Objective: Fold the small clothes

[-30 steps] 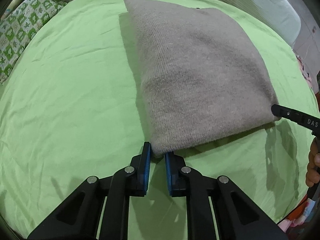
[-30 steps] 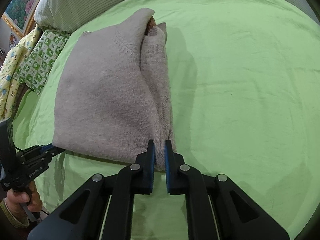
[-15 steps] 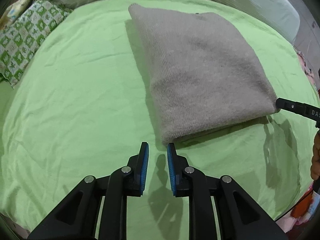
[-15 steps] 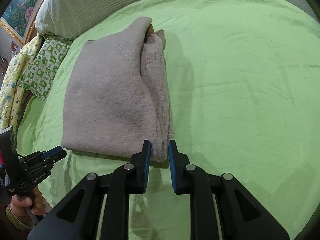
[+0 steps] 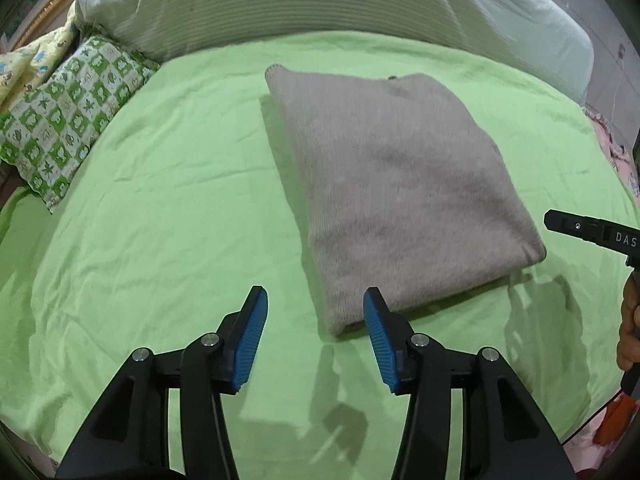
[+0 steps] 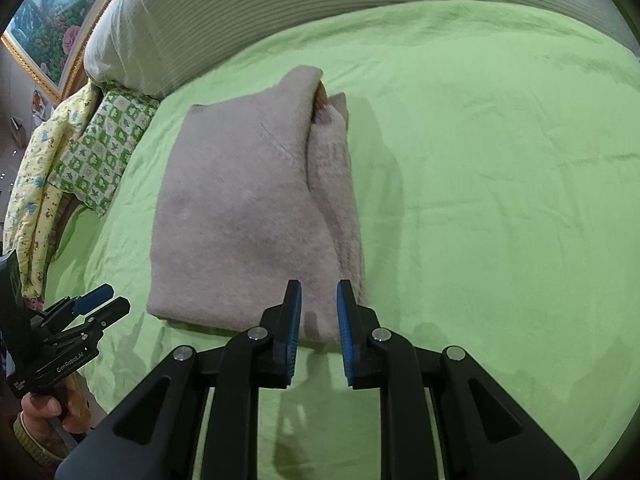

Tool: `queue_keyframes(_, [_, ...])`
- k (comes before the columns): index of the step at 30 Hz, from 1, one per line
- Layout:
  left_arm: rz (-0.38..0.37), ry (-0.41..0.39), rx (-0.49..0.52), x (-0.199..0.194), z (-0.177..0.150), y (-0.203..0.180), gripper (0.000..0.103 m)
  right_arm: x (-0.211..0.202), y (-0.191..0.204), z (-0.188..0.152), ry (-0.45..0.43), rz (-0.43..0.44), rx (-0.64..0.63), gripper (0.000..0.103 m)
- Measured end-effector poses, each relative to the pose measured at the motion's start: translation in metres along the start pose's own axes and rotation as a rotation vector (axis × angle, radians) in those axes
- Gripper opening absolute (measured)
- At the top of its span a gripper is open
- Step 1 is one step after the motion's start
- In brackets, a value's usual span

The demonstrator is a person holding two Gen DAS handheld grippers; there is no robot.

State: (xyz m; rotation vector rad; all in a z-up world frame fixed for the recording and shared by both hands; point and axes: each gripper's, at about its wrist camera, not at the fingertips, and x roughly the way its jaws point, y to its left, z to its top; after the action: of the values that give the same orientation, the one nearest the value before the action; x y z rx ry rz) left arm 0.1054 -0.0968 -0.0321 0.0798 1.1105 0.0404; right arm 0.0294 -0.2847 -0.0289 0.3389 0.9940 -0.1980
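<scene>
A folded grey sweater [image 5: 400,188] is lying flat on the green bed [image 5: 160,220], its long axis running away from both grippers. The left gripper [image 5: 316,320], having just been opening, is gaping empty at its near corner; the right gripper [image 6: 318,312] is hovering slightly parted, gripping nothing.

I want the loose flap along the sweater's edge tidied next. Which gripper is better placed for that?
Right. The right gripper hangs open directly over the sweater's near corner, where the loose flap runs. The left gripper, whose jaws have just been opening, with nothing between them, sits at the opposite, smooth corner.
</scene>
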Motion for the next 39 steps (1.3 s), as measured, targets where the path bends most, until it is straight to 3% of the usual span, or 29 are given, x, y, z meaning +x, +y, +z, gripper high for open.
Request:
queue_keyframes(7, [-0.007,-0.045,-0.035,-0.009,0.015,0.002,0.056,-0.006,0.011,0.010,-0.030,0.020,-0.019,0.020])
queue_keyframes(17, [-0.008,-0.063,-0.057,-0.009,0.028,-0.003,0.059,-0.005,0.014,0.022,-0.051,0.038,-0.034,0.033])
queue_keyframes(22, [-0.012,-0.067,-0.057,-0.005,0.037,-0.006,0.066,-0.001,0.014,0.032,-0.052,0.044,-0.034,0.033])
queue_keyframes(29, [-0.120,0.007,-0.192,0.031,0.068,0.014,0.067,0.019,0.012,0.061,-0.060,0.048,-0.018,0.035])
queue_keyframes(39, [-0.150,0.087,-0.341,0.085,0.104,0.038,0.067,0.063,0.005,0.115,-0.041,0.076,0.018,0.035])
